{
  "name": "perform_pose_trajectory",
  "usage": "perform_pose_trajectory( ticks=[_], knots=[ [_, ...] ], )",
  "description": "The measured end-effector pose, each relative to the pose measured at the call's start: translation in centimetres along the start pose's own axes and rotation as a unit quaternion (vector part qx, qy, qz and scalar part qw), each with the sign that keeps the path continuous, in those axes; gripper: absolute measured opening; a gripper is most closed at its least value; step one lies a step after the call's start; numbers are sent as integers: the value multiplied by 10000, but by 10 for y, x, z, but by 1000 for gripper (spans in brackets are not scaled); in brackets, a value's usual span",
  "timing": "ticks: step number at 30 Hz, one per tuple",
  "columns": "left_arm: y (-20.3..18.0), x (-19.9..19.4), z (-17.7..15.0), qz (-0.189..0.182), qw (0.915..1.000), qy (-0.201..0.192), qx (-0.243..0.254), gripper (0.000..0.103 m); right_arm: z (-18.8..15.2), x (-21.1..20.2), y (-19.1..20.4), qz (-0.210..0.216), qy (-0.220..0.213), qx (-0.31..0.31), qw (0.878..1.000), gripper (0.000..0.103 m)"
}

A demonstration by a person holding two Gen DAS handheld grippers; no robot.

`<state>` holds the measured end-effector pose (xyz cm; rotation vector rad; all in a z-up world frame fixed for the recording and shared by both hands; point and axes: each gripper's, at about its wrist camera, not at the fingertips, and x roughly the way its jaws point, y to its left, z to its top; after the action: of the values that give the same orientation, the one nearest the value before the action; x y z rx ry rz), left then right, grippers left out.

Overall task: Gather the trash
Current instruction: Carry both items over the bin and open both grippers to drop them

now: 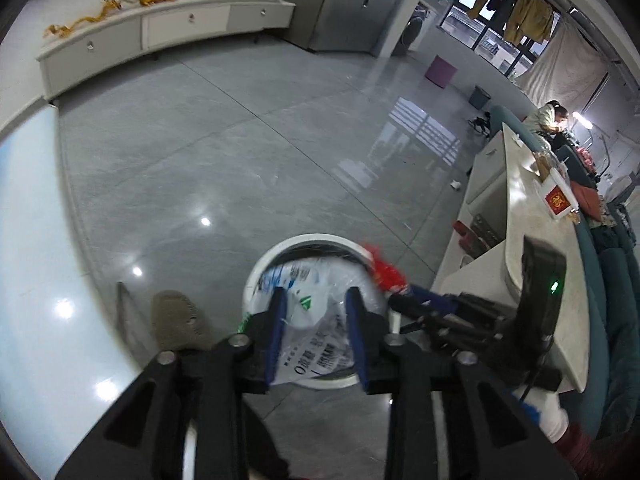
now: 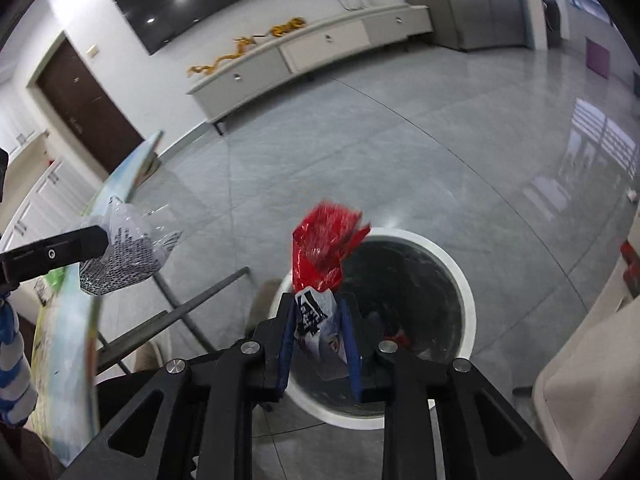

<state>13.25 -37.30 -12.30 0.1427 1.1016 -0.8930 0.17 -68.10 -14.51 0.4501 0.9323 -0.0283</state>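
A round white bin (image 1: 260,268) with a dark liner stands on the grey floor right under both grippers. My left gripper (image 1: 316,304) hangs over it with a clear printed plastic bag (image 1: 316,332) sagging loosely between its blue pads (image 1: 276,320), which stand apart. From the right wrist view that bag (image 2: 124,252) shows at the left gripper's tip. My right gripper (image 2: 318,312) is over the bin's rim (image 2: 460,272). A red foil wrapper (image 2: 324,240) with a white printed end stands between its parted pads, with a slim gap on the right side.
A glass table edge (image 2: 80,320) runs along the left. A low white table (image 1: 540,280) with a red box stands at the right, with a seated person (image 1: 554,116) behind it. A slippered foot (image 1: 180,320) is beside the bin. A small white scrap (image 1: 456,185) lies on the floor.
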Motion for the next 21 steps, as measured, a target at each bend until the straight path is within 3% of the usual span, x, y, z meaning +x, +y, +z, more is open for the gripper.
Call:
perform_pose_trajectory(
  ticks=[2,4,8,12,17,19,21],
  knots=[
    [-1,9,5,-102,9999,41,-62,54,-2,4,-8,-79,35,73,9999,28],
    [-1,15,9,-205,9997,67,-111,55,-5,5,-17,-215,45,172,9996,46],
    [-3,18,9,-239,9996,78,-163,55,-5,5,-22,-333,24,282,9990,52],
    [-1,-7,-3,14,9997,-253,14,55,-5,-8,-19,-418,-138,245,9987,64],
    [9,-50,-11,267,9960,-842,-108,55,4,-34,3,-363,-594,159,9974,82],
    [15,-70,-16,386,9946,-954,-98,55,10,-45,14,-346,-786,82,9963,96],
    [17,-83,-20,478,9942,-964,-79,55,13,-60,30,-252,-1002,1,9947,101]
  ],
)
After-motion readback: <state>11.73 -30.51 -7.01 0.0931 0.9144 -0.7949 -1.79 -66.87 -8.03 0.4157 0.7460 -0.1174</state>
